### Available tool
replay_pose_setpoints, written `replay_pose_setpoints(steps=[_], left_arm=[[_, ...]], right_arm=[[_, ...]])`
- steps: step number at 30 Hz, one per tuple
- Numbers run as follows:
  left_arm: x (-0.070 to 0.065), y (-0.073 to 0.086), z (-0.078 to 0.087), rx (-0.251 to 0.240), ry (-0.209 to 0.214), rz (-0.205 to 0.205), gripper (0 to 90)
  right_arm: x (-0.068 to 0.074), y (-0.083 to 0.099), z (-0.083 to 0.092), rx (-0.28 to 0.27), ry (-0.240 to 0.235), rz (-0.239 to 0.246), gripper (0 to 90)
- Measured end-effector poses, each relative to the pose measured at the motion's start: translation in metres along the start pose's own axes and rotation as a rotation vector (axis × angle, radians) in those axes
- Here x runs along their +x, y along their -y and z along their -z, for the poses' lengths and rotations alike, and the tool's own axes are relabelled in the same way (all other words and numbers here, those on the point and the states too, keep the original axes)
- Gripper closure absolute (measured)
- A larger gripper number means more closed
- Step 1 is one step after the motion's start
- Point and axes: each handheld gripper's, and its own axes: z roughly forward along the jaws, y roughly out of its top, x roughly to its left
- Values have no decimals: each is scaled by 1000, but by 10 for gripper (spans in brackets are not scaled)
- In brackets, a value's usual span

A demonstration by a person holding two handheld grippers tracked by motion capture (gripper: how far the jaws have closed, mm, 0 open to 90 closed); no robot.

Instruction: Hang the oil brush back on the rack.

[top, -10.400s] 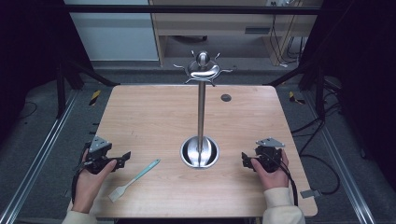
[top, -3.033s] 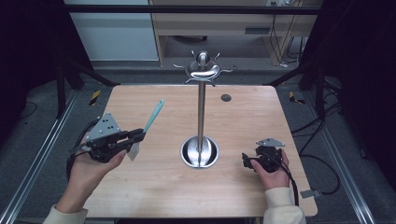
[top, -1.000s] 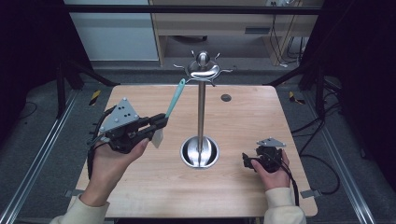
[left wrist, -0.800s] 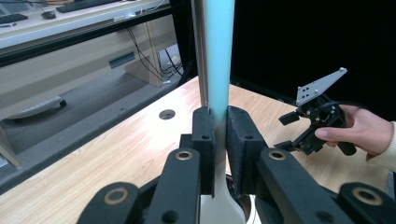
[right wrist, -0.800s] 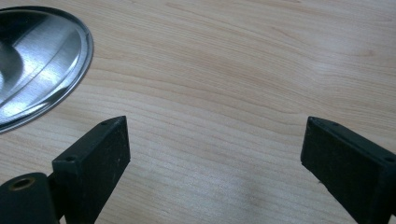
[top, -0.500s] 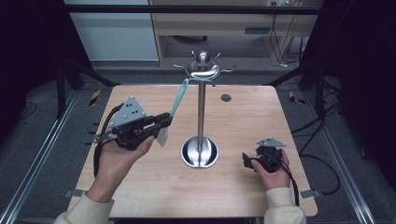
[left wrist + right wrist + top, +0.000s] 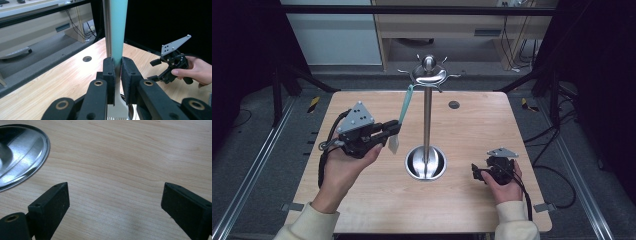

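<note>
Spatula (image 7: 404,107) raised nearer stand (image 7: 427,120), teal handle, pale blade, clamped in left tool (image 7: 393,131)

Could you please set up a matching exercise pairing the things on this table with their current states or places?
1. teal-handled flat brush
2. tall steel hook stand
3. left tool
4. right tool

a. open, low over the wood
b. upright at the table's middle
c. clamped, handle pointing up
d. shut, raised beside the pole

Pairs: 1-c, 2-b, 3-d, 4-a
</note>
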Motion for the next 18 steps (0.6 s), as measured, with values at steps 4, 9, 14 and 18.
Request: replay_pose_setpoints(steps=[4, 9, 14, 18], left_arm=[[0, -1, -5, 2, -1, 4, 819], [1, -2, -9, 9, 4, 4, 819], [0, -3, -13, 11, 1, 2, 819], [1, -4, -16, 13, -2, 5, 820]], right_arm=[[0, 0, 0, 0, -2, -4, 87], [0, 0, 0, 0, -3, -5, 87], [0, 0, 0, -1, -4, -4, 87], [0, 0, 1, -2, -4, -7, 87]])
